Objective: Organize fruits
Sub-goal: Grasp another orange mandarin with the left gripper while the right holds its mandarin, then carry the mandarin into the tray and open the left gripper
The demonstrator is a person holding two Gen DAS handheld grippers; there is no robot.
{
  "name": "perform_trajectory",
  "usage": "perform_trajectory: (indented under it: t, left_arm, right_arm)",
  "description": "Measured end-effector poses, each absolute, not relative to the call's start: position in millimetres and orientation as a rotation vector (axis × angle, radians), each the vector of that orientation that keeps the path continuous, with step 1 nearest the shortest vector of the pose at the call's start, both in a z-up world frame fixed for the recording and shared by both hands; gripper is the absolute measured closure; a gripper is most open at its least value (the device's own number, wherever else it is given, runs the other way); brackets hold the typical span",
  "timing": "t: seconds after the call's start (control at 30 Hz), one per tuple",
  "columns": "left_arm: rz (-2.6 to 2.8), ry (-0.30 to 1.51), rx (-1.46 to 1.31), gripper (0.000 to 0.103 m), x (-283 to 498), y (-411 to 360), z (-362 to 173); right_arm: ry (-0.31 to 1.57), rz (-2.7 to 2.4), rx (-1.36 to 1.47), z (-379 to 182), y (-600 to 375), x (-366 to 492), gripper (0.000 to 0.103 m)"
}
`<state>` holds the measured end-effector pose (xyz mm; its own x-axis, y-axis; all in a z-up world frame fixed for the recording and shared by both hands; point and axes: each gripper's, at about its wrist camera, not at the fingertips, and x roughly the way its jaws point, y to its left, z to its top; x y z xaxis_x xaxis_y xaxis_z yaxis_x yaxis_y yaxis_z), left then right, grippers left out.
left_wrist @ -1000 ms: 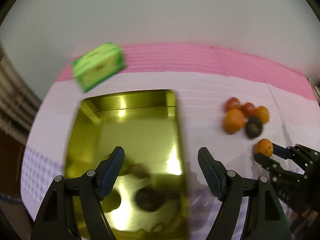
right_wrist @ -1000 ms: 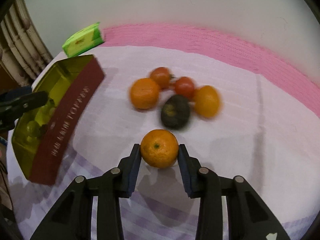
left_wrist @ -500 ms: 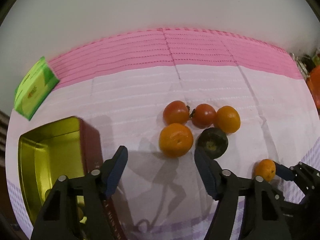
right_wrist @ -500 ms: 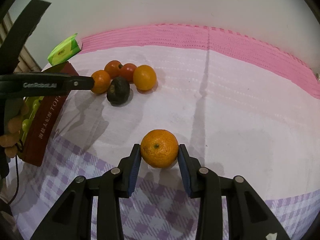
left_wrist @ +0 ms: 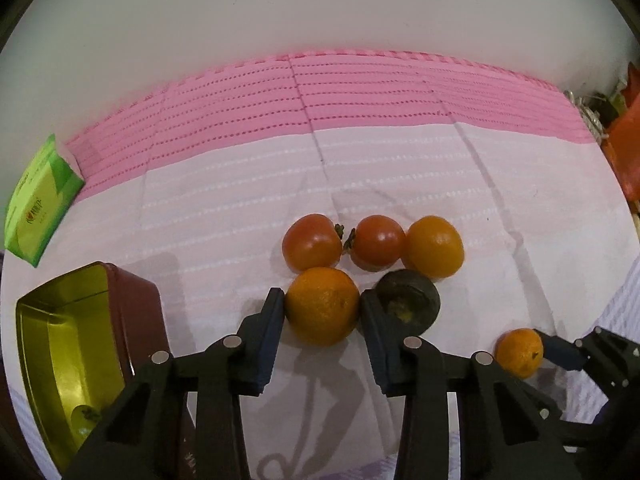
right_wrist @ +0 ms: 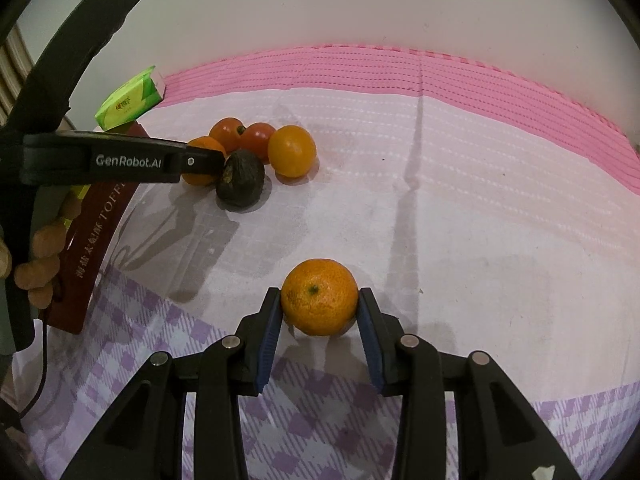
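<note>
The left tongs (left_wrist: pixel 322 308) sit around a big orange (left_wrist: pixel 322 306) at the near edge of the fruit cluster, both pads against its sides, pinching it where it lies on the white cloth (left_wrist: pixel 240 216). Touching that orange on its right is a dark, nearly black fruit (left_wrist: pixel 412 304). Just behind them stand two red tomatoes (left_wrist: pixel 312 242) side by side and a smooth yellow-orange fruit (left_wrist: pixel 435 246), all bunched close.

The right tongs (right_wrist: pixel 320 304) are pressed on a small mandarin (right_wrist: pixel 319 303), stem end facing the camera, resting on the cloth near where the purple check pattern begins, well apart from the cluster.

To the left lies an open tin (left_wrist: pixel 60 344) with a gold inside and dark red walls carrying lettering; a small green fruit (left_wrist: pixel 82 416) shows in its near corner. A green packet (left_wrist: pixel 38 204) lies beyond the tin, by the pink band of cloth (left_wrist: pixel 320 92).
</note>
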<state>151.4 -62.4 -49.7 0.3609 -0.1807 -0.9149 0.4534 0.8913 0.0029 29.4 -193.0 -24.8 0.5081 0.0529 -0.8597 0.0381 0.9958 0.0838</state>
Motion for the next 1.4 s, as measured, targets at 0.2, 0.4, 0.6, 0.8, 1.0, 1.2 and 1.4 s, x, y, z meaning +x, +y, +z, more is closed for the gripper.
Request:
perform_trajectory:
  t: [0.2, 0.4, 0.6, 0.8, 1.0, 1.2, 1.4]
  left_arm:
    - [-0.415, 1.134, 0.251, 0.064, 132, -52, -41]
    - [-0.372, 1.124, 0.231, 0.064, 108, -21, -16]
    - [-0.315, 1.100, 0.196, 0.064, 88, 25, 7]
    - [-0.242, 1.123, 0.180, 0.064, 66, 74, 6]
    - [-0.180, 1.202, 0.165, 0.064, 54, 115, -17]
    - [-0.154, 1.243, 0.143, 0.064, 54, 134, -38]
    - [-0.192, 1.242, 0.158, 0.064, 52, 130, -40]
  right_arm:
    - [1.041, -0.005, 0.080, -25, -190, 30, 0.067]
    - [1.046, -0.018, 0.071, -26, -188, 31, 0.067]
    - [1.052, -0.035, 0.039, -27, -184, 33, 0.066]
    - [1.056, -0.044, 0.026, -27, -183, 34, 0.066]
    - [1.059, -0.051, 0.008, -27, -181, 35, 0.066]
    - [1.061, -0.066, -0.003, -28, -178, 35, 0.066]
    - [1.070, -0.071, -0.011, -28, -178, 37, 0.066]
